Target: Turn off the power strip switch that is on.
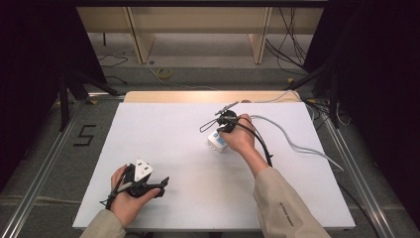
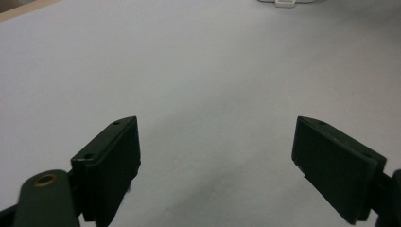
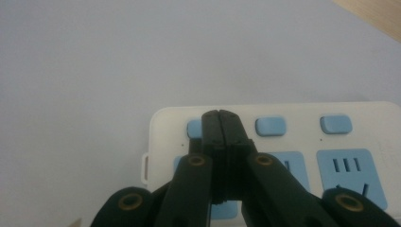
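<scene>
A white power strip (image 1: 217,141) with blue switches and blue socket faces lies on the white table (image 1: 168,144) right of centre. My right gripper (image 1: 221,132) points down at it. In the right gripper view the right gripper (image 3: 221,116) is shut with nothing between its jaws, and its tips cover the leftmost blue switch (image 3: 193,127) of the power strip (image 3: 302,113). I cannot tell whether they press on it. My left gripper (image 1: 163,182) rests near the front left, and in its own view the left gripper (image 2: 217,127) stands open over bare table, with the strip (image 2: 283,3) far off.
The strip's pale cable (image 1: 292,139) runs right and off the table's right edge. Two more blue switches (image 3: 270,126) sit in a row on the strip. Beyond the far edge are a wooden frame (image 1: 198,29) and floor cables; dark curtains stand at both sides.
</scene>
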{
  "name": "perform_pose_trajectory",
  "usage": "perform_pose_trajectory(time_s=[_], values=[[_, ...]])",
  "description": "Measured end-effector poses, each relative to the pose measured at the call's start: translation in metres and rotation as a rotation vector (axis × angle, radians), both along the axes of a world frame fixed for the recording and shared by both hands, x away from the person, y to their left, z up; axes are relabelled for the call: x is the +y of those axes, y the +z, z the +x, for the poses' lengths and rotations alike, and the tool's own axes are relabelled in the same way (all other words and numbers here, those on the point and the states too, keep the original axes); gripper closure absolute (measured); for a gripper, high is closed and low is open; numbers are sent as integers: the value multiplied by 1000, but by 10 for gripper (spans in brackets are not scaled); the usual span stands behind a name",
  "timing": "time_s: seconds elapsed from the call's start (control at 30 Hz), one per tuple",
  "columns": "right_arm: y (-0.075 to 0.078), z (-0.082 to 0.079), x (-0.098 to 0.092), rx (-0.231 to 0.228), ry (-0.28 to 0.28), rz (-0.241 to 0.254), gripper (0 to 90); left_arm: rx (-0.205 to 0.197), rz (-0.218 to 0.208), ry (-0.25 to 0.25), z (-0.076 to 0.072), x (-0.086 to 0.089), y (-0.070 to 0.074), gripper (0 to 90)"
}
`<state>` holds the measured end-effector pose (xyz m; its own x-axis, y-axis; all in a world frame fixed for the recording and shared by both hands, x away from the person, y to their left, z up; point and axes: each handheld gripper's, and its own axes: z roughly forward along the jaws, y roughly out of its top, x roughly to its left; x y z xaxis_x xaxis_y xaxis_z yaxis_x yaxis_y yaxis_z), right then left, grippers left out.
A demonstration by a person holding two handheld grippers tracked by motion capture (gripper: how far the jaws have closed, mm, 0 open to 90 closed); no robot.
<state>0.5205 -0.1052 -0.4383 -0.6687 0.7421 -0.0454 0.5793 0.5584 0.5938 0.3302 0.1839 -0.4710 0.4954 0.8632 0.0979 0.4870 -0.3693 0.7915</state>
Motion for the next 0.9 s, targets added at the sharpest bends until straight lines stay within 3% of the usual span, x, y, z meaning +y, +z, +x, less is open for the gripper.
perform_pose_trajectory(time_s=[0.9], values=[[7, -19, -20, -17, 23, 27, 900, 0, 2, 7, -1, 1, 0, 159]])
